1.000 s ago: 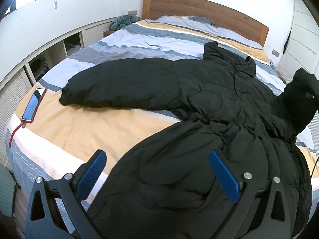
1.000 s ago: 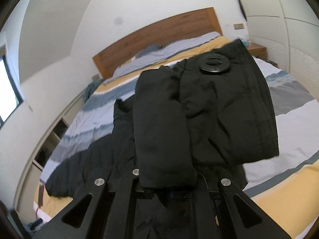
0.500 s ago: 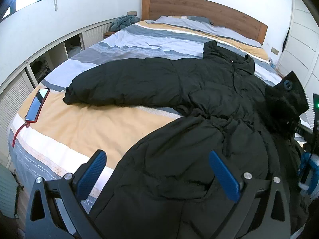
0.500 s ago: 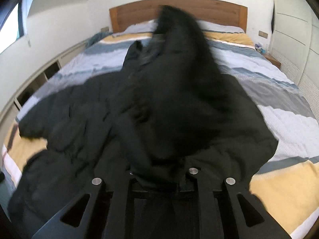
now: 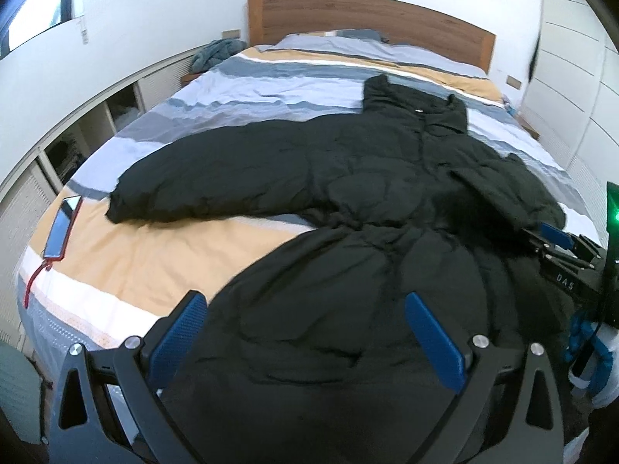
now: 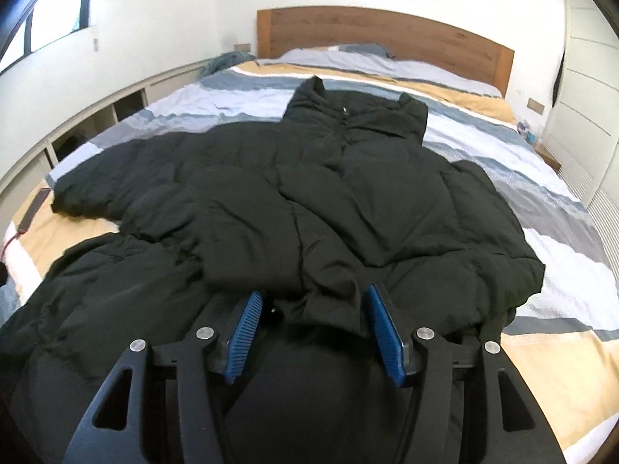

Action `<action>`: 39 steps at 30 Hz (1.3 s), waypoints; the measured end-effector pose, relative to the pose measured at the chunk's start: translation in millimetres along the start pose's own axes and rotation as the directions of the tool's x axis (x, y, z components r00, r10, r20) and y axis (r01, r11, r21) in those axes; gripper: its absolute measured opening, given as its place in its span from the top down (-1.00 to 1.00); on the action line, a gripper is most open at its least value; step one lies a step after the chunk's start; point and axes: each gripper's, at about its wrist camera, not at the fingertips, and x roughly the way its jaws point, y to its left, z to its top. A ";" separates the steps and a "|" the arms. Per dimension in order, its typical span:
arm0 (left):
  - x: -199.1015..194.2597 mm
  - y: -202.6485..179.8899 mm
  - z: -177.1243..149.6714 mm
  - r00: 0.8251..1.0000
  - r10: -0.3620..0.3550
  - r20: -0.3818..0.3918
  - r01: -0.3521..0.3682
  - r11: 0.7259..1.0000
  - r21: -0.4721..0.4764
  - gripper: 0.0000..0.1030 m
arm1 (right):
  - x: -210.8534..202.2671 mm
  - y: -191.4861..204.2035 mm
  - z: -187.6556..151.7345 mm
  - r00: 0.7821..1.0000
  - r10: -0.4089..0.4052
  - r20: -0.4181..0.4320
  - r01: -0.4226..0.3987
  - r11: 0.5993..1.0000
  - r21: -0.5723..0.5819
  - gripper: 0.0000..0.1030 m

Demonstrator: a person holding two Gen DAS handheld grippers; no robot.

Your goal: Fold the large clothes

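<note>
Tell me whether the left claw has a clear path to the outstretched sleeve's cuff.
Probably yes: the left claw is open, and only flat bedspread lies before the sleeve cuff.

A wide bed [image 5: 162, 255] fills the room, its duvet striped in grey, pale blue, white and ochre. At twelve o'clock stands a wooden headboard [image 5: 371, 19] against a white wall [image 5: 154, 11]. At nine o'clock – low open cubbies [image 5: 116, 112]; at ten, a bright window [image 6: 50, 11]. White panelled wardrobe doors [image 5: 572, 69] at two o'clock.
</note>
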 end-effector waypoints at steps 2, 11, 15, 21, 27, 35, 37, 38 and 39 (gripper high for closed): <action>-0.5 -12.1 4.1 1.000 -0.020 -0.004 0.020 1.000 0.010 -1.00 | -11.8 -2.1 0.1 1.000 0.006 0.020 -0.006 1.000 -0.004 -0.11; 29.4 -86.9 36.1 0.996 -0.089 -0.022 0.090 0.994 0.067 -1.00 | -36.7 -60.2 16.0 0.997 -0.050 0.061 0.047 0.998 0.043 -0.15; 61.1 -128.0 57.1 0.992 -0.124 -0.030 0.126 0.987 0.097 -1.00 | -24.1 -104.8 23.0 0.992 -0.119 0.048 0.114 0.988 0.102 -0.15; 121.1 -194.8 94.9 0.987 -0.158 -0.031 0.161 0.978 0.131 -1.00 | 10.5 -141.1 38.4 0.989 -0.148 0.029 0.143 0.980 0.137 -0.15; 181.6 -227.6 110.6 0.993 -0.108 -0.057 0.115 0.983 0.141 -1.00 | 54.6 -150.9 39.2 0.996 -0.093 -0.010 0.093 0.982 0.167 -0.25; 204.7 -212.4 92.6 0.989 -0.100 -0.108 0.113 0.985 0.127 -1.00 | 72.7 -163.9 14.5 0.994 -0.095 -0.056 0.104 0.976 0.189 -0.30; 199.6 -207.7 92.5 0.993 -0.066 -0.103 0.079 0.988 0.131 -1.00 | 66.0 -168.7 14.5 0.984 -0.161 -0.072 0.172 0.966 0.190 -0.30; 197.3 -206.2 90.8 0.994 -0.046 -0.100 0.059 0.989 0.138 -1.00 | 61.7 -169.9 15.7 0.981 -0.181 -0.071 0.191 0.962 0.194 -0.30; 195.2 -205.7 89.8 0.995 -0.028 -0.098 0.042 0.989 0.144 -1.00 | 54.3 -168.4 17.7 0.980 -0.190 -0.056 0.198 0.959 0.202 -0.31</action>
